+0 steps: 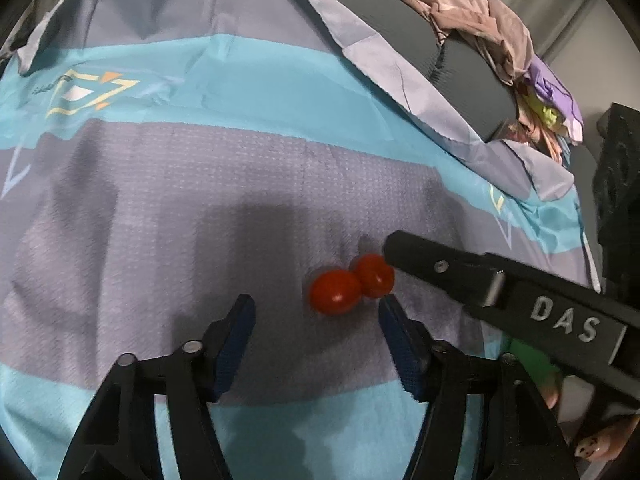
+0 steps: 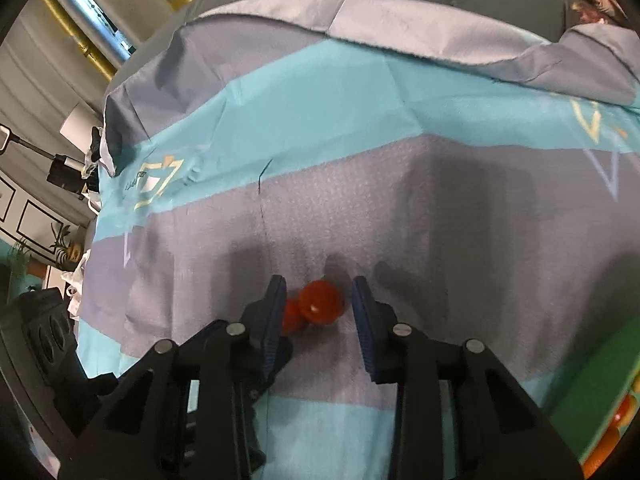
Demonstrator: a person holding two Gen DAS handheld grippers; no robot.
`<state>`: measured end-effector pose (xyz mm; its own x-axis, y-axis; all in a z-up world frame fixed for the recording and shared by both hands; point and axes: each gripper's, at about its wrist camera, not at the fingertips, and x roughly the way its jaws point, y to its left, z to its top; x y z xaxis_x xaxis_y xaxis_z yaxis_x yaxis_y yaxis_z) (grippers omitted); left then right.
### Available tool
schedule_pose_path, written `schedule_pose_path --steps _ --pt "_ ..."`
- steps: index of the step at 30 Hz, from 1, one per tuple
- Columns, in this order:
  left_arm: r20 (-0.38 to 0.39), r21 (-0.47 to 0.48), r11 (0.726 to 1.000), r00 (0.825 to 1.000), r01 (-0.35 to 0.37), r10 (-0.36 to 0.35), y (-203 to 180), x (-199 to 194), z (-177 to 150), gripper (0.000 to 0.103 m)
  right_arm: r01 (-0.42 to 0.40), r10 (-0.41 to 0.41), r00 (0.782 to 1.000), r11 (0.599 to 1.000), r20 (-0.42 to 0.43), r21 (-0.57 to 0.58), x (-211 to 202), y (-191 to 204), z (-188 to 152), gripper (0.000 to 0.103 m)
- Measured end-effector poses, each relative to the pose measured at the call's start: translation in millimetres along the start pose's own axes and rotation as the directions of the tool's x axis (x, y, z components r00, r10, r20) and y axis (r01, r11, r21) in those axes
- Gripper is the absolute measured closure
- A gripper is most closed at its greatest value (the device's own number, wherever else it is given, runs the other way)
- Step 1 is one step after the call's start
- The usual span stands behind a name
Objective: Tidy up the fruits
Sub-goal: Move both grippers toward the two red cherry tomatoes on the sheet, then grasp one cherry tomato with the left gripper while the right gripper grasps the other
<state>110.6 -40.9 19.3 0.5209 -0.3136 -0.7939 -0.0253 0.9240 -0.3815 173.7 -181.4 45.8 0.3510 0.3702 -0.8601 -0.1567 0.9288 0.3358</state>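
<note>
Two small red tomatoes lie touching on the blue and grey cloth point(image 1: 200, 184). In the left wrist view the nearer tomato point(image 1: 334, 292) sits just ahead of my open left gripper point(image 1: 316, 304), and the farther tomato point(image 1: 374, 274) lies beside the right gripper's finger point(image 1: 440, 264). In the right wrist view my right gripper point(image 2: 319, 296) is open, with one tomato point(image 2: 322, 303) between its fingertips and the other tomato point(image 2: 292, 316) partly hidden behind the left finger point(image 2: 274, 312). Neither gripper holds anything.
A heap of crumpled clothes point(image 1: 492, 36) lies on the dark cushion point(image 1: 400, 28) at the back right. A green box with fruit pictures point(image 2: 596, 400) sits at the right edge. A black speaker point(image 2: 44, 344) stands left of the cloth point(image 2: 360, 120).
</note>
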Motion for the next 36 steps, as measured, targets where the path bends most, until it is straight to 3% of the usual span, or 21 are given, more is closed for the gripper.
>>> schedule_pose_path --steps 4,11,17,19,26,36 --pt "0.01 0.039 0.999 1.0 -0.014 0.014 -5.3 5.7 -0.6 0.049 -0.007 0.007 1.0 1.0 -0.02 -0.011 8.4 1.7 0.2 0.068" --pt "0.001 0.049 0.999 1.0 0.0 -0.001 -7.2 11.0 0.4 0.074 0.019 -0.02 0.999 0.999 -0.039 -0.035 22.4 5.9 -2.5 0.069" --pt "0.002 0.05 0.999 1.0 -0.021 0.021 -8.1 7.4 -3.2 0.074 0.06 -0.062 0.998 0.995 -0.026 -0.08 25.1 9.0 -3.6 0.069" --pt "0.001 0.048 0.998 0.999 -0.033 0.033 -7.0 4.4 -6.0 0.074 0.08 -0.083 0.996 0.991 -0.02 -0.105 26.6 11.4 -4.7 0.076" --pt "0.015 0.046 0.997 0.998 -0.068 0.067 -3.8 -17.5 -13.0 0.074 0.05 -0.051 0.999 0.992 -0.009 -0.114 18.1 16.0 -9.3 0.076" --pt "0.056 0.061 0.99 0.991 -0.125 0.122 -9.0 -62.5 -37.6 0.074 -0.031 0.035 0.998 0.995 0.047 -0.094 -36.6 21.4 -37.3 0.076"
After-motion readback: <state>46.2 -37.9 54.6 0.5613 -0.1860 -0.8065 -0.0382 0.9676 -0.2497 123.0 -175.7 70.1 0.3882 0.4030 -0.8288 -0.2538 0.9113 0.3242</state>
